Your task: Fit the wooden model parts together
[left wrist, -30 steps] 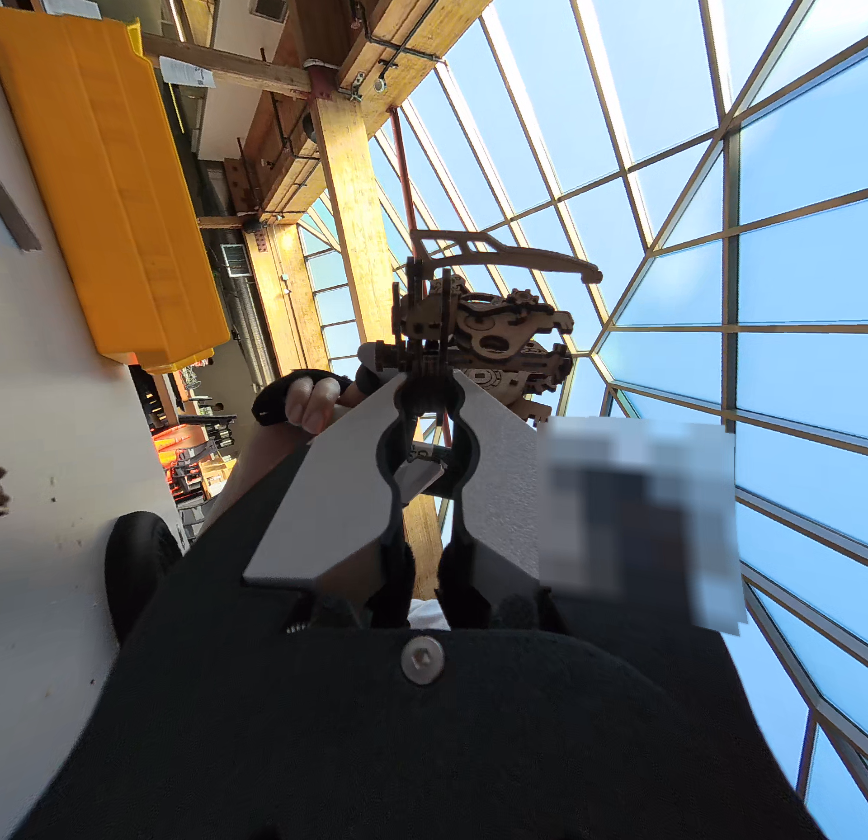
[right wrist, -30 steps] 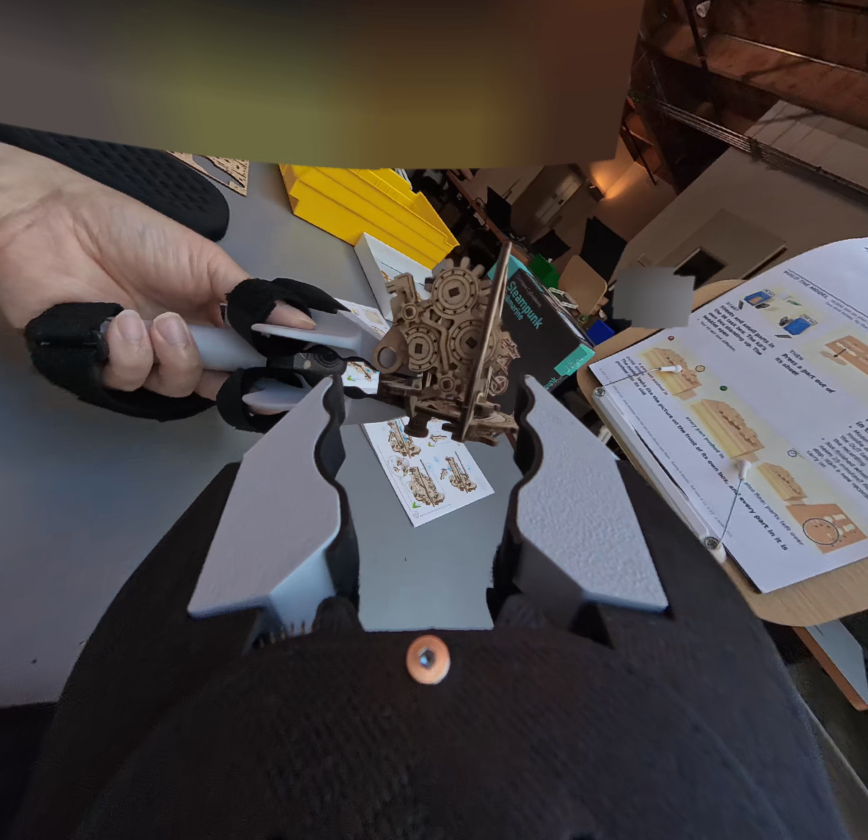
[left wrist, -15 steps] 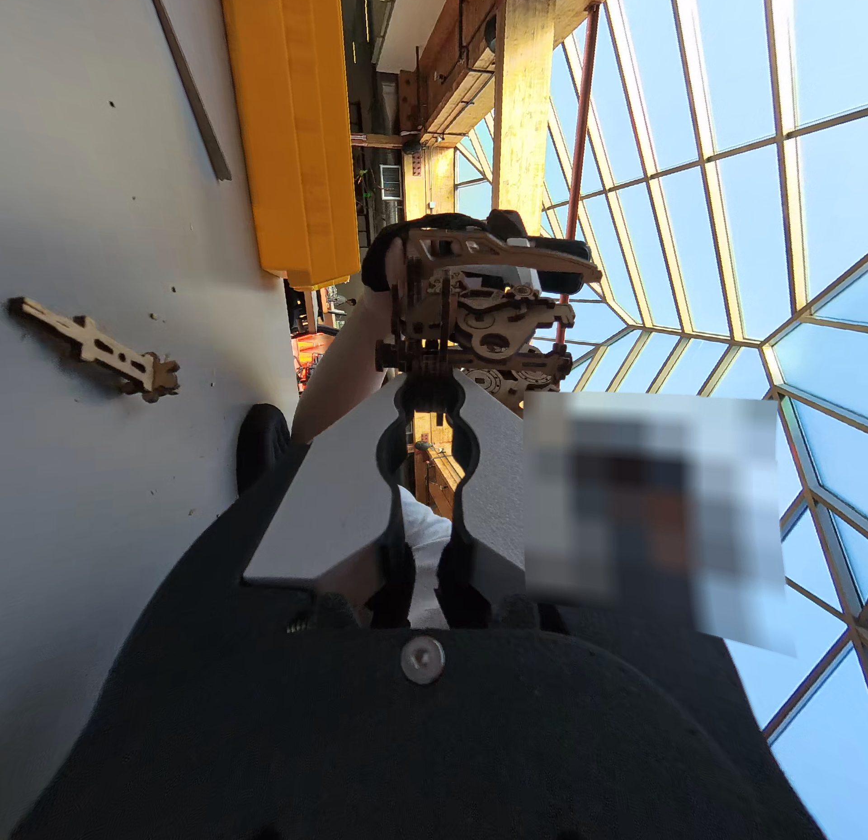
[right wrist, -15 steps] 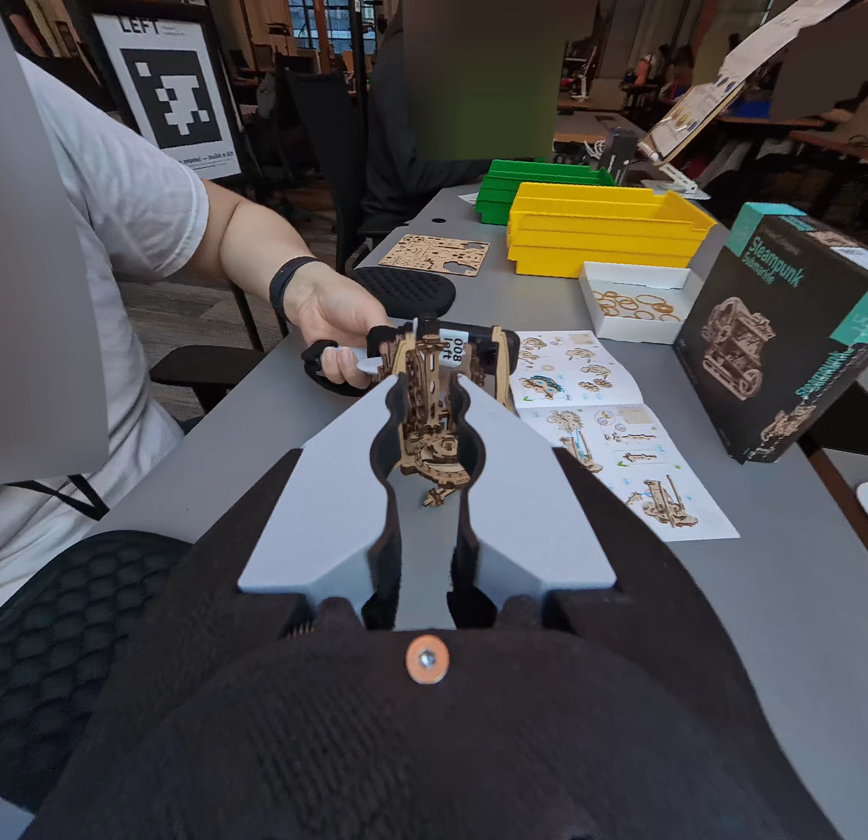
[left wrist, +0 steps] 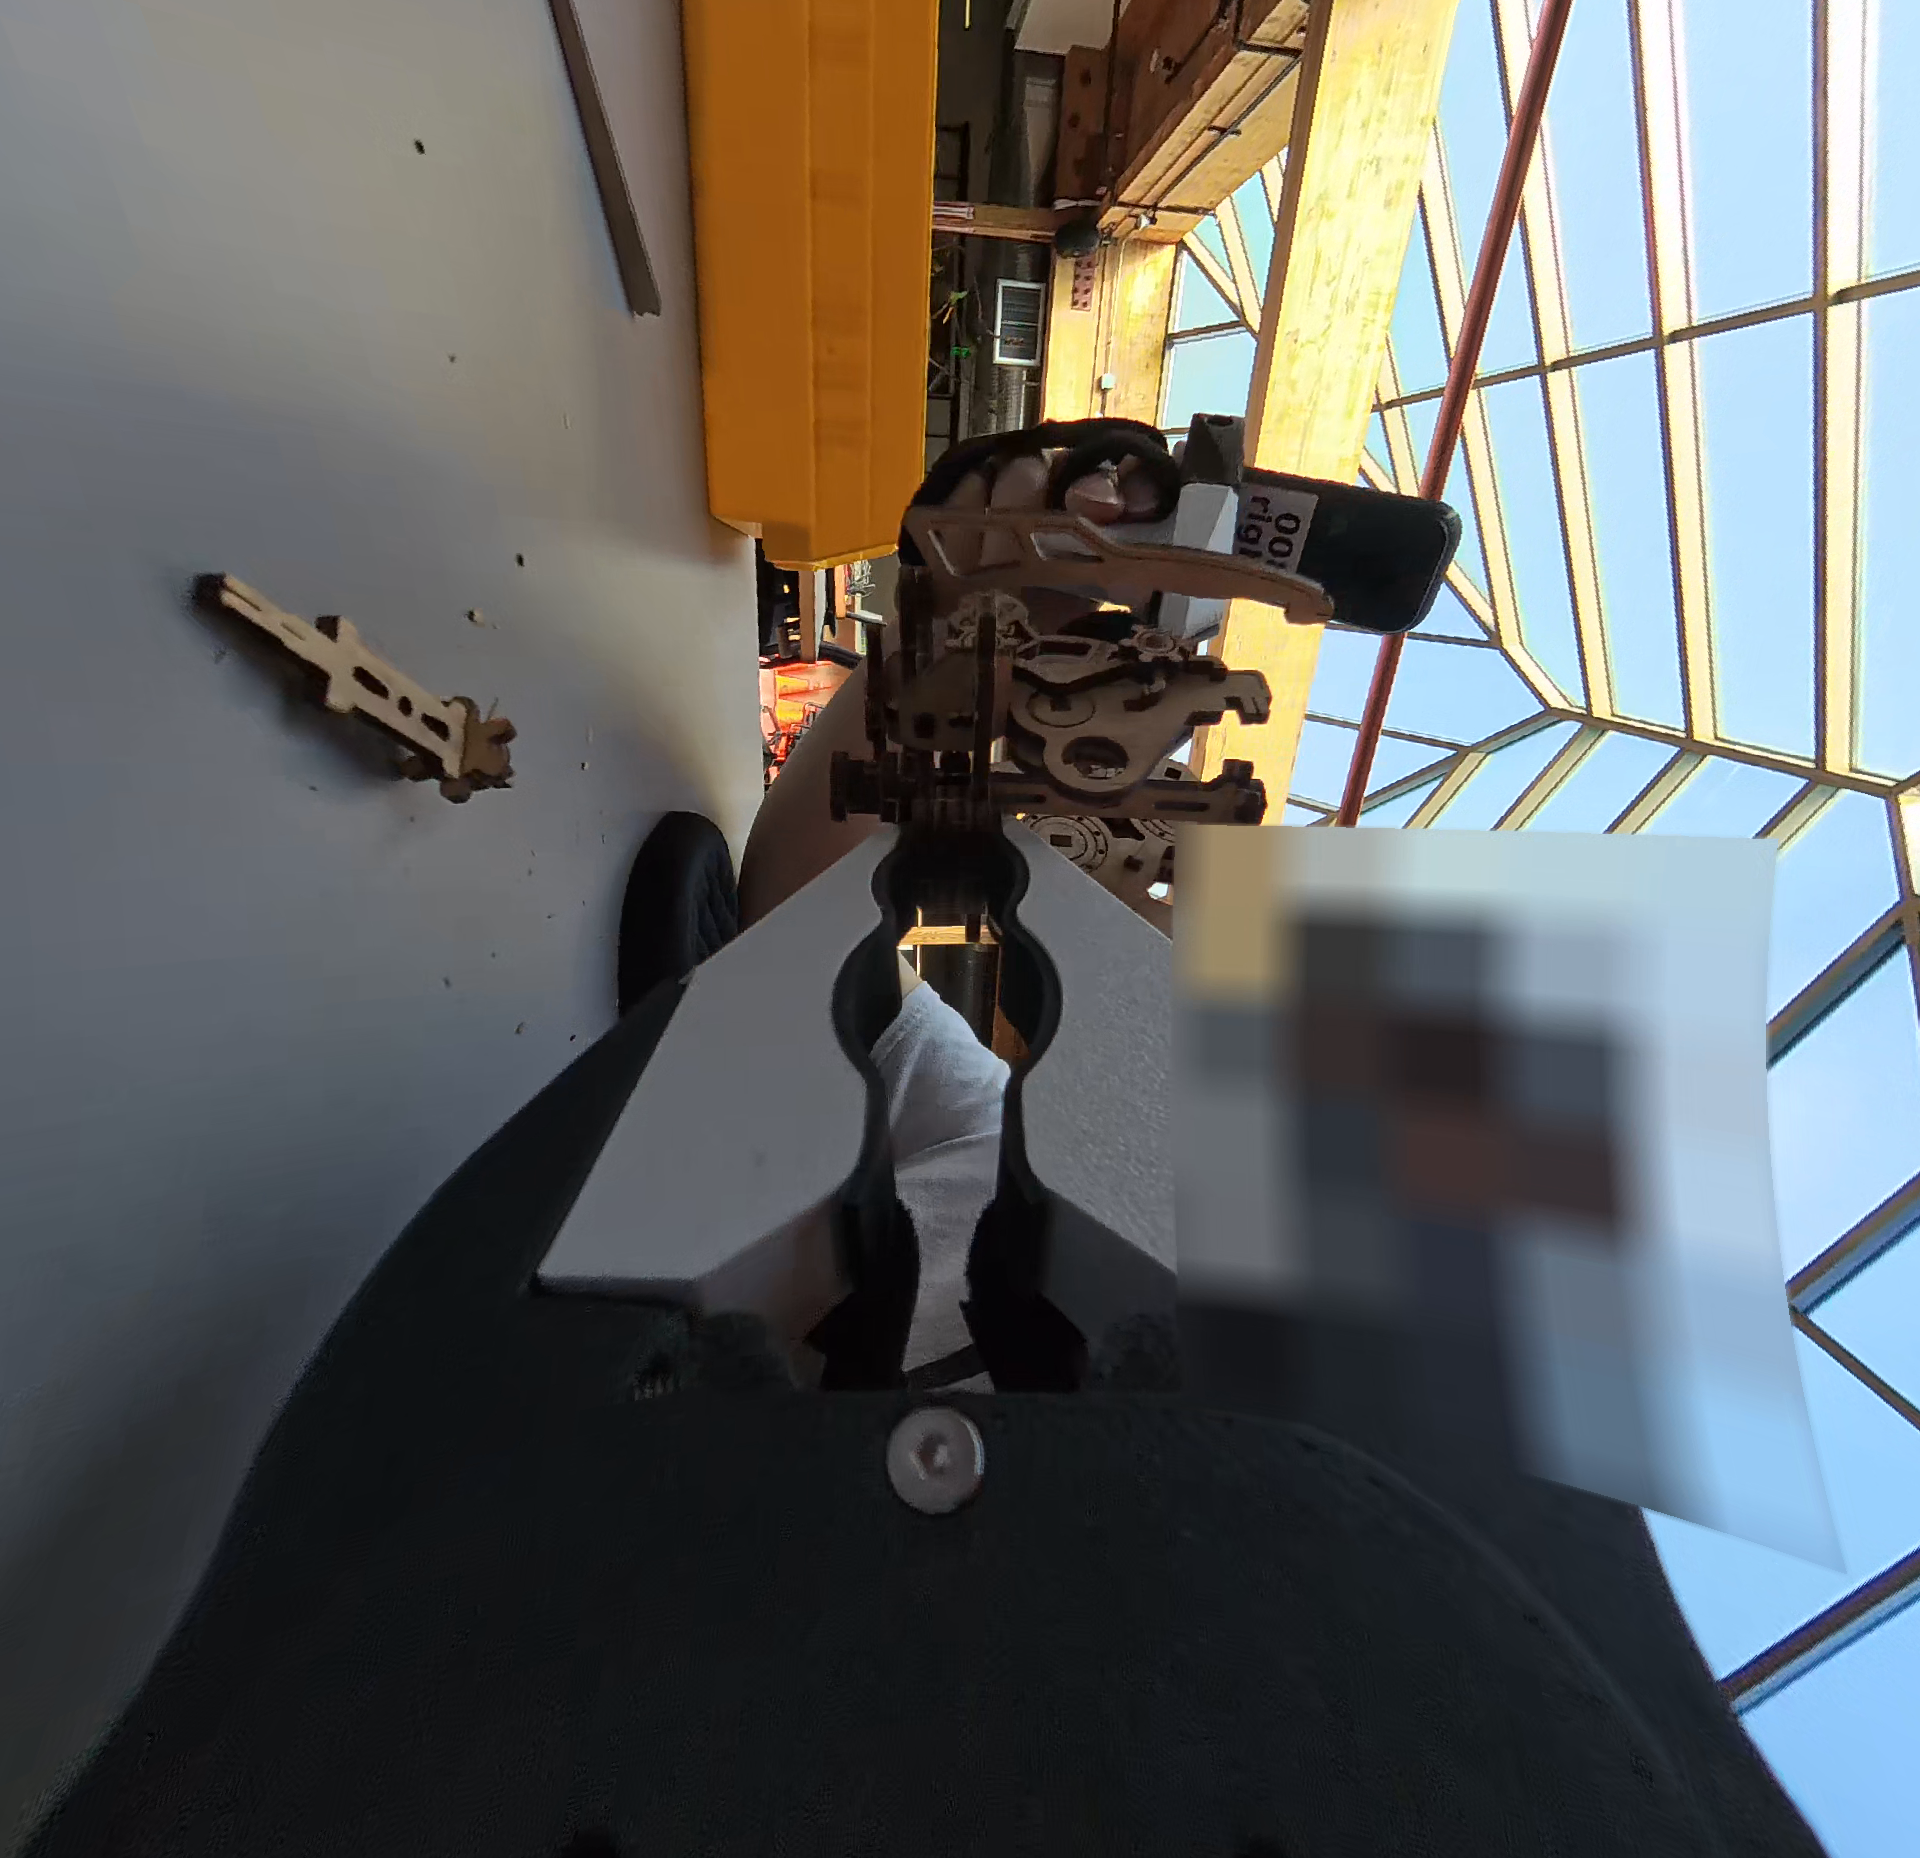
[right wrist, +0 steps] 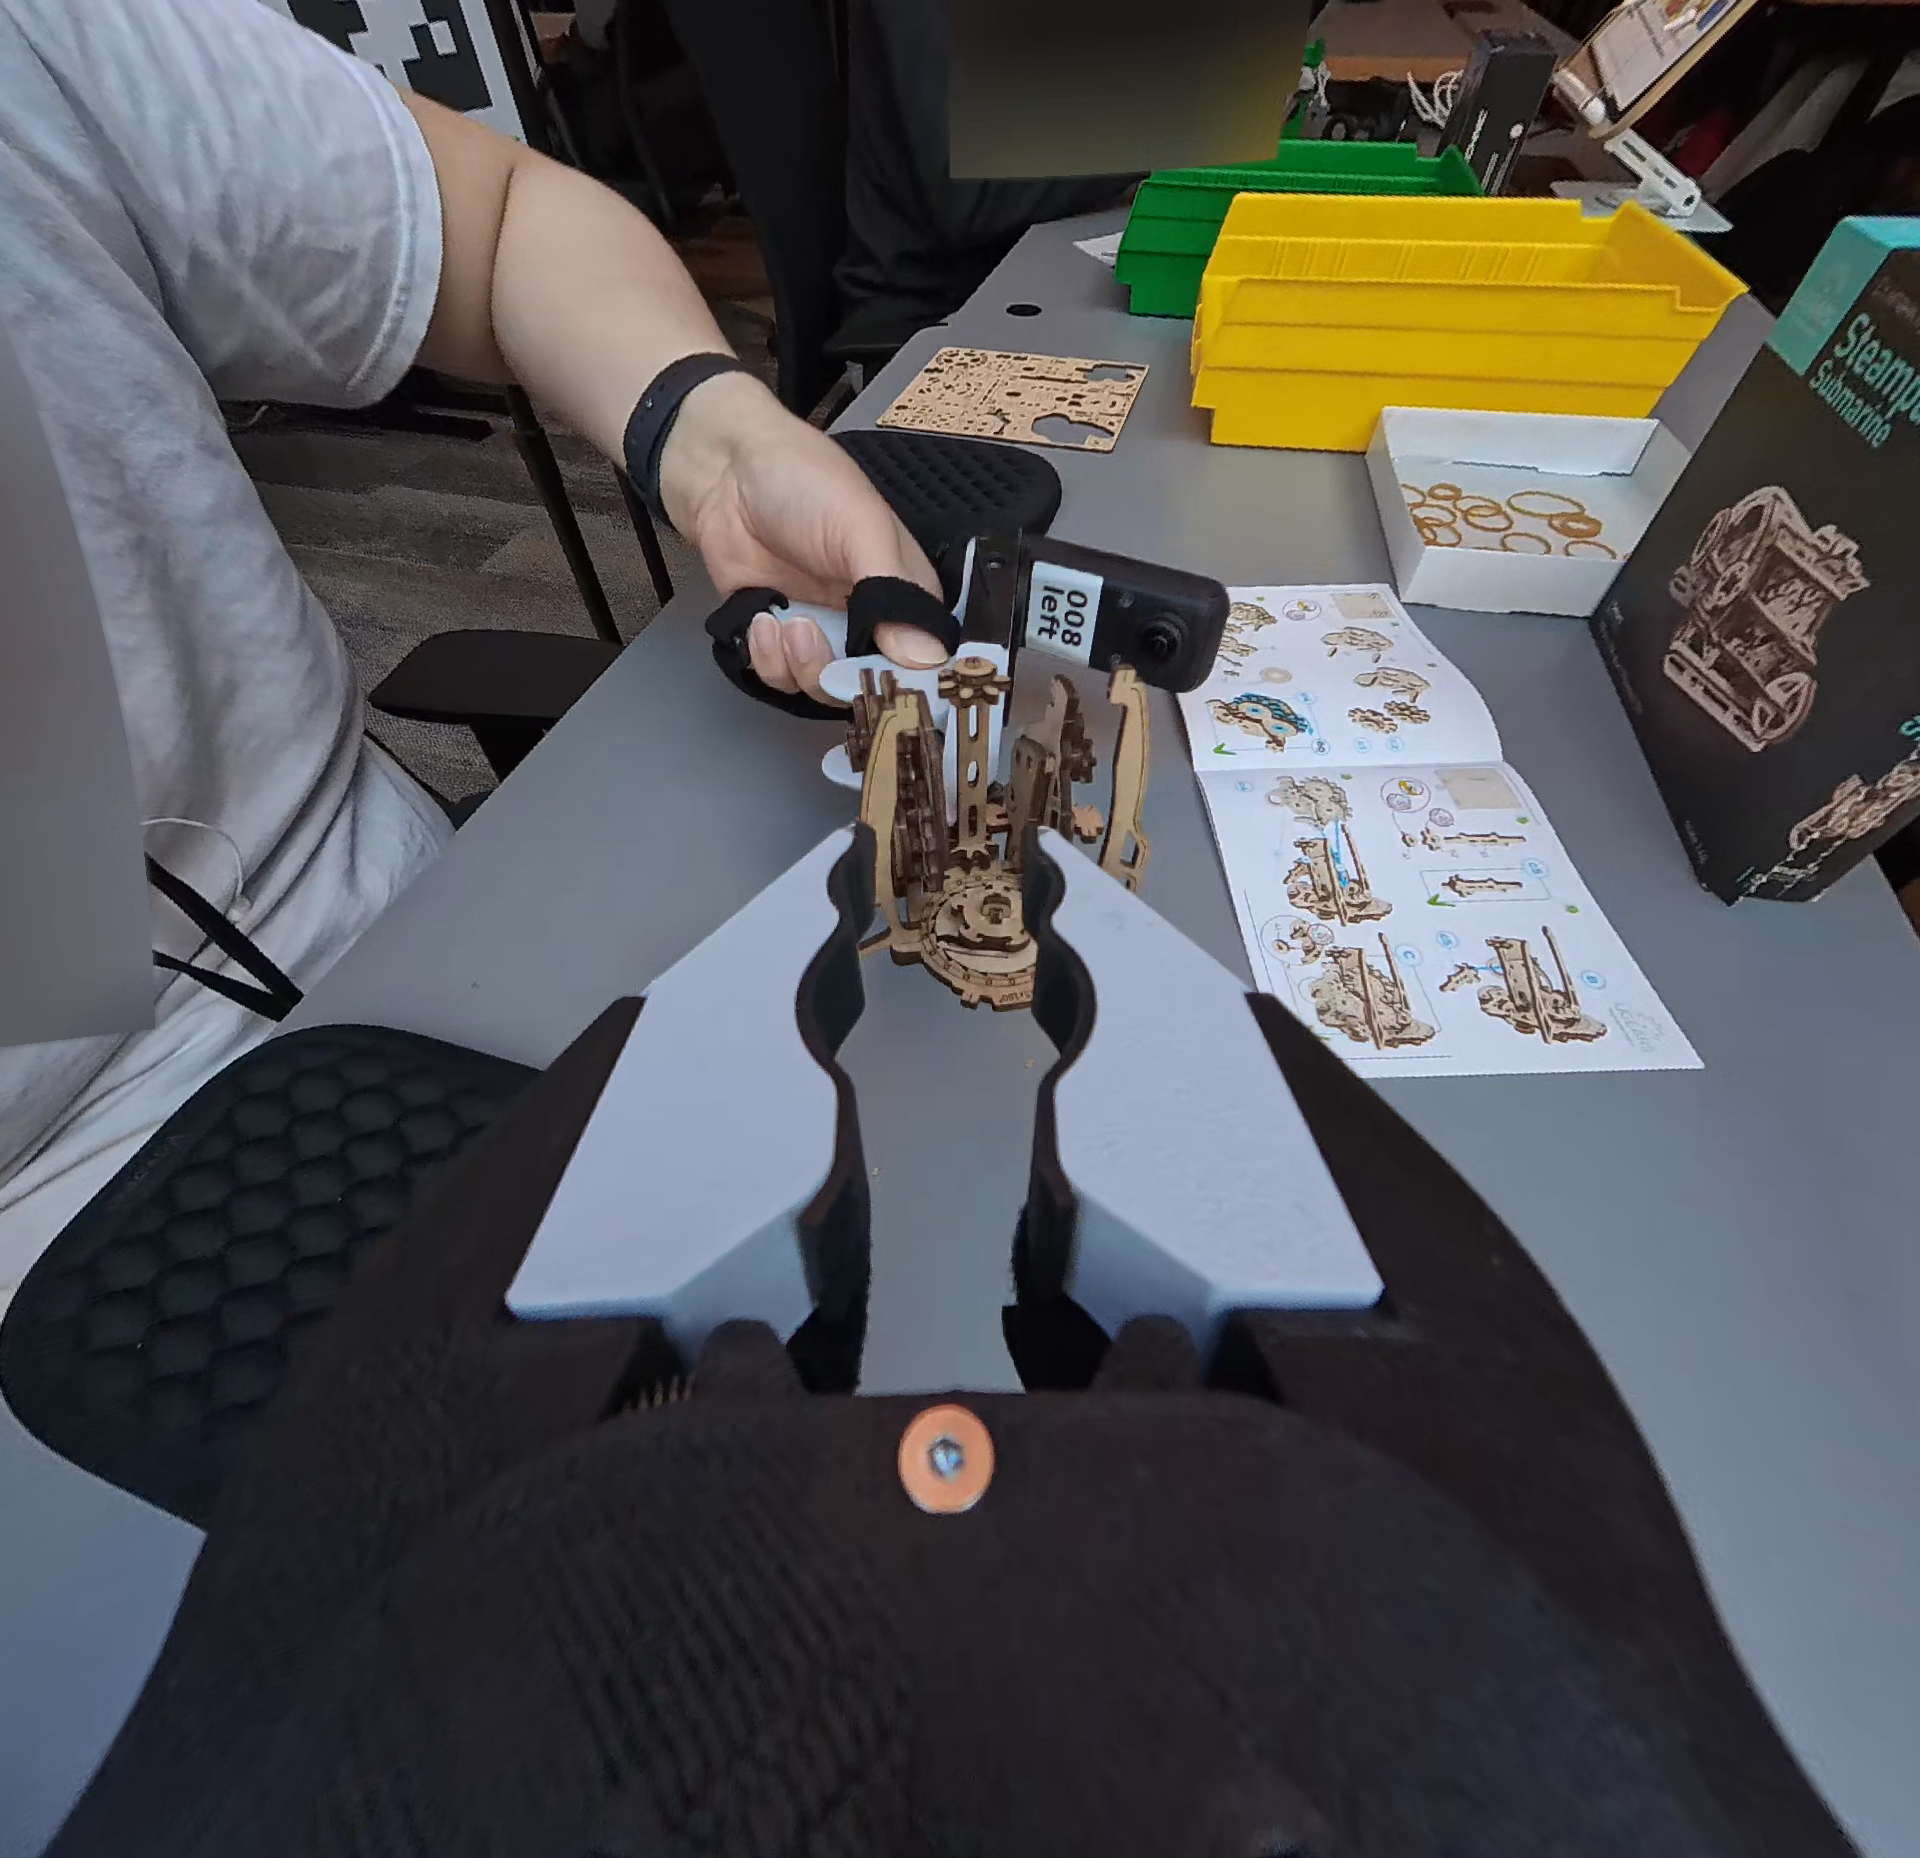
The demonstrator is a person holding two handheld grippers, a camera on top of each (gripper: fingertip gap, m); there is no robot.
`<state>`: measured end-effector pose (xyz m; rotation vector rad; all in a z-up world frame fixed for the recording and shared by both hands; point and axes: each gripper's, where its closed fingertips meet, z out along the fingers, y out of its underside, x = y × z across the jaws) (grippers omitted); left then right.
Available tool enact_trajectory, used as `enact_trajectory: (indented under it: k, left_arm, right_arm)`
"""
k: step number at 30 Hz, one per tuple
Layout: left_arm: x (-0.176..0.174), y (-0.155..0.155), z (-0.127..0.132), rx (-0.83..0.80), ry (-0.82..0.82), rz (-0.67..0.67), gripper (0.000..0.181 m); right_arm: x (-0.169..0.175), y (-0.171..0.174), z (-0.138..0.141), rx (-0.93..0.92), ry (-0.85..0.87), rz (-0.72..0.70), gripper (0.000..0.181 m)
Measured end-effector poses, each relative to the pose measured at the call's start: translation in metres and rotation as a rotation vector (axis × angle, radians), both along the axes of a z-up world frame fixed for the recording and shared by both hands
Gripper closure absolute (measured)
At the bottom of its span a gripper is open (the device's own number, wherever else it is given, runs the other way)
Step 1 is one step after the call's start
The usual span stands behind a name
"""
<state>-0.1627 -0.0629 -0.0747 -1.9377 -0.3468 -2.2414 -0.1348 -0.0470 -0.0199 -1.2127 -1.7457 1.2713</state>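
I've got the model (right wrist: 961, 852) held off the bench (right wrist: 623, 852) between both tools, over the edge nearest me. My left tool (left wrist: 948, 852) is clamped on its lower frame, so the gears stay exposed. My right tool (right wrist: 951, 873) has its tips pressed against the model's sides, gripping it, I judge to steady it for the next fit. A loose part (left wrist: 358, 681) lies on the bench, untouched. The sheet (right wrist: 1382, 821) sits beside the model for reference. My left hand (right wrist: 800, 551) reaches in from the edge, wrist level.
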Motion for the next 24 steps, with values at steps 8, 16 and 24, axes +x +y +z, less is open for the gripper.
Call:
enact_trajectory:
  k: [8, 16, 24]
  left_arm:
    - [-0.001, -0.008, -0.010, -0.042, 0.083, -0.067, 0.170]
    - [0.002, -0.009, -0.006, -0.034, 0.078, -0.079, 0.170]
    - [0.003, -0.009, -0.002, -0.025, 0.082, -0.083, 0.170]
  right_arm:
    - [-0.004, -0.010, -0.025, 0.026, -0.027, 0.076, 0.165]
    - [-0.006, -0.021, -0.032, 0.016, -0.027, 0.129, 0.169]
    - [-0.009, -0.020, -0.033, 0.012, -0.027, 0.116, 0.168]
